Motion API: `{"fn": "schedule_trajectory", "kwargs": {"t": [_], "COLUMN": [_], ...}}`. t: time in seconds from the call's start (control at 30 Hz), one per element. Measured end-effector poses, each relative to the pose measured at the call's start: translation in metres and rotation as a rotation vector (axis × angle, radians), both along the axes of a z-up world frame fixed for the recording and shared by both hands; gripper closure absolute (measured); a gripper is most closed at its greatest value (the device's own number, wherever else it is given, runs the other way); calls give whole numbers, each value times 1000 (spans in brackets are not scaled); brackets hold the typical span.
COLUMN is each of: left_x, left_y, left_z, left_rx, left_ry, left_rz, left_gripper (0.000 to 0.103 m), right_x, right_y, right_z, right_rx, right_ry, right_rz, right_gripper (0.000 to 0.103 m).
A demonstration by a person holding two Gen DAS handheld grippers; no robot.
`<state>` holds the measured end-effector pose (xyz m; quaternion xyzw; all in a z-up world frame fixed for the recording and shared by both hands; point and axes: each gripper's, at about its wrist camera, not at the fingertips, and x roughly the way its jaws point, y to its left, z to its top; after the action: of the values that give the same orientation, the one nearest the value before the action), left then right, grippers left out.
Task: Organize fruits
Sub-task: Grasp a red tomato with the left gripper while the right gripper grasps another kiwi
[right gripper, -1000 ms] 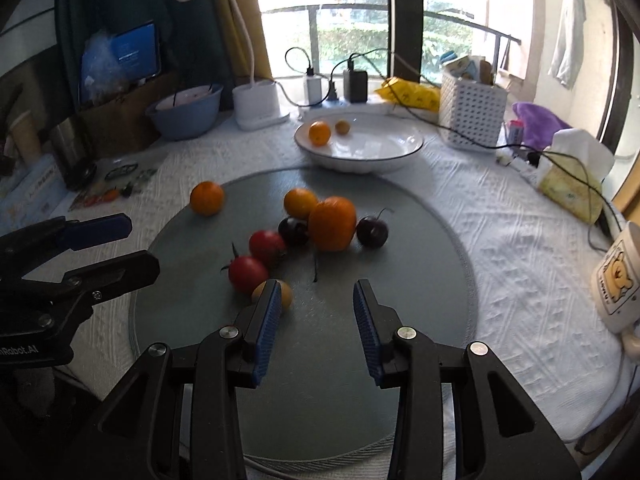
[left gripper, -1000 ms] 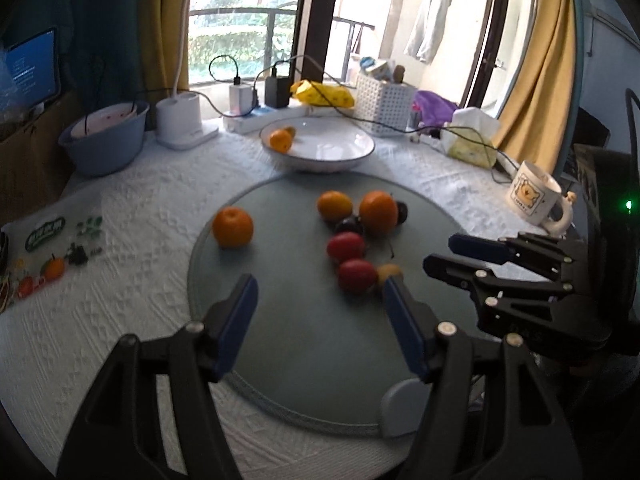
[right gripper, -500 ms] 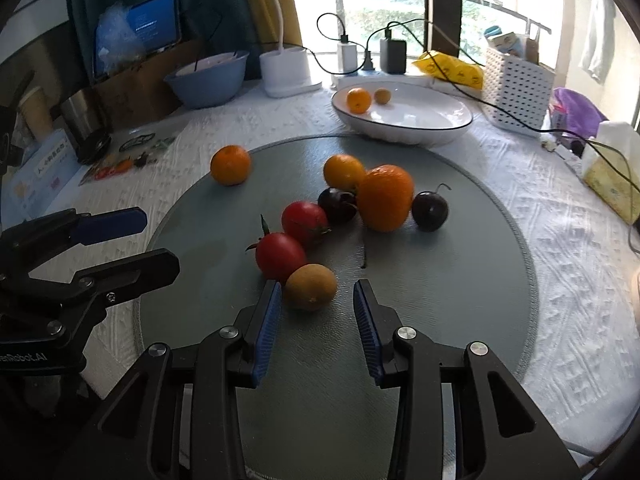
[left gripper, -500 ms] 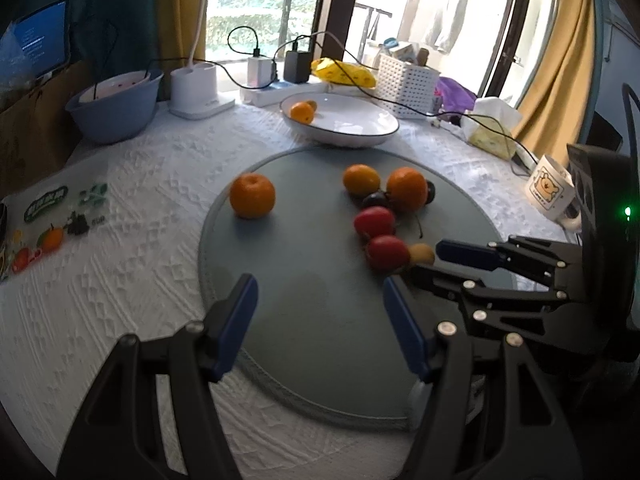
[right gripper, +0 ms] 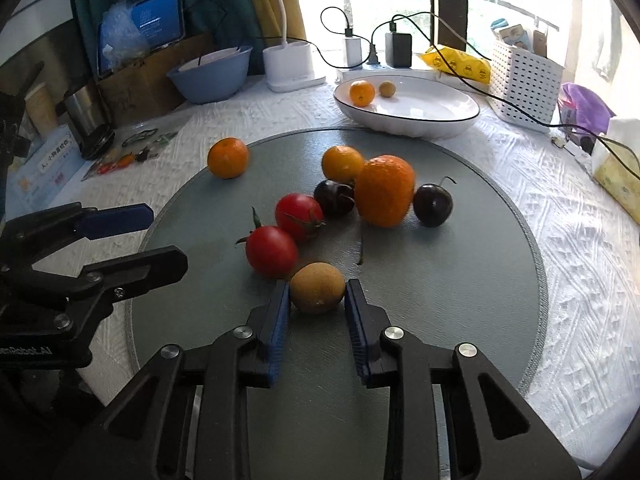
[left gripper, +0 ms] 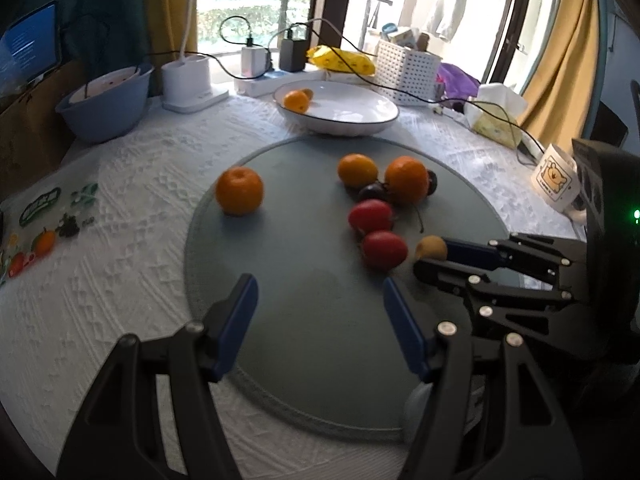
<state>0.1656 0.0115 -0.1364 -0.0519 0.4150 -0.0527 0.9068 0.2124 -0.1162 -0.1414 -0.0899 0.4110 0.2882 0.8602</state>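
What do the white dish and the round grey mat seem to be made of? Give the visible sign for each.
White dish: probably glazed ceramic, since it is glossy with a thin dark rim line. Round grey mat: likely faux leather or vinyl, given its matte, finely grained face and paler stitched-looking edge; the look leaves this open.

Small tan-brown round fruit (right gripper: 317, 293) sits on the grey round mat (right gripper: 460, 300), touching a red tomato (right gripper: 271, 251); second tomato (right gripper: 298, 216) just behind. Two dark plums (right gripper: 432, 205) flank a big orange (right gripper: 384, 190), smaller orange (right gripper: 342, 164) behind. Lone orange (right gripper: 228, 157) at mat's left edge. White bowl (right gripper: 424, 120) beyond holds a small orange (right gripper: 362, 93) and small tan fruit (right gripper: 387, 89).
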Motion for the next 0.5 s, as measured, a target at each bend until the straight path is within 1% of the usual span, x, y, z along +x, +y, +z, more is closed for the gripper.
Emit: {"fn": "schedule_trajectory", "kwargs": {"t": [0.17,0.5], "left_x": [10,33], "left_y": [-17,-39], "left_z": [-2,-10], "left_rx": [26,56], "left_ry": [4,38], "left_rz": [-35,-67], "left_gripper": [36,37], "right_x": [2,10], "right_y": [-16,-48], "right_z": [3,4], "right_rx": [4,15], "right_ry": [-12,-16], "right_rz": [-22,-82], "right_gripper": [73,73]}}
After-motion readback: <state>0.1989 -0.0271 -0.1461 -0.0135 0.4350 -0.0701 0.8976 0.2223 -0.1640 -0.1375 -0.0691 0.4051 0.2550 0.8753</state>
